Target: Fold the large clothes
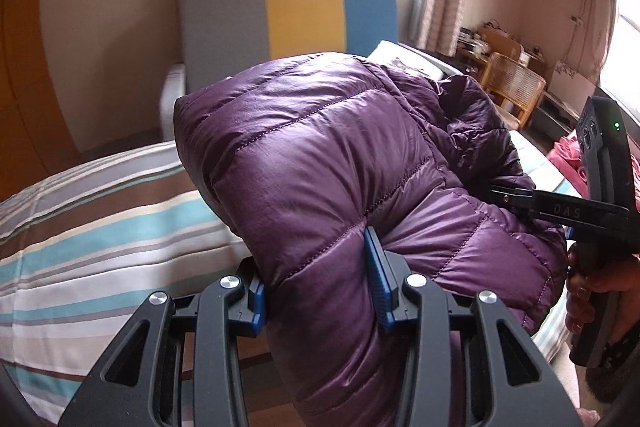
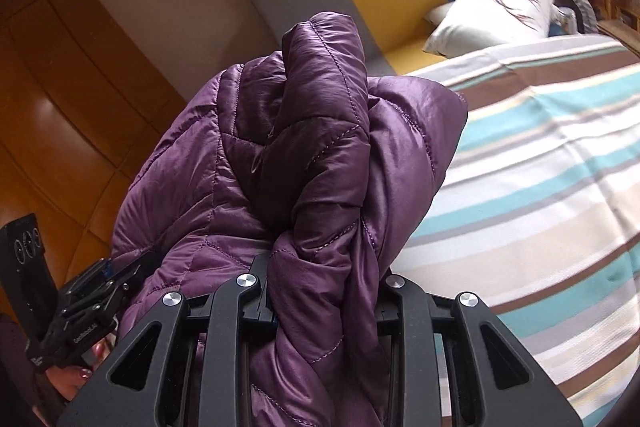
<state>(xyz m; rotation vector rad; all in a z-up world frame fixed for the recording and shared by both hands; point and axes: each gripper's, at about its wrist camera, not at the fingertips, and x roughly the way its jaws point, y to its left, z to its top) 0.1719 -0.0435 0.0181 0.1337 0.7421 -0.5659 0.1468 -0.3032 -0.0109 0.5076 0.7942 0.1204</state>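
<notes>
Left wrist view: the left gripper (image 1: 320, 291) is clamped on a thick fold of the purple quilted jacket (image 1: 320, 155), its blue pads (image 1: 380, 291) pressed into the padding; the jacket is bunched and held up above the striped bedspread (image 1: 100, 239), with a grey, yellow and blue headboard (image 1: 288, 15) behind; at the right edge the right gripper (image 1: 500, 193) bites into the same jacket, held by a hand (image 1: 592, 291); in the right wrist view its fingers are buried in gathered fabric, apparently closed on it, though the pads are mostly hidden; a white pillow (image 2: 496, 11) lies at the bed's head.
</notes>
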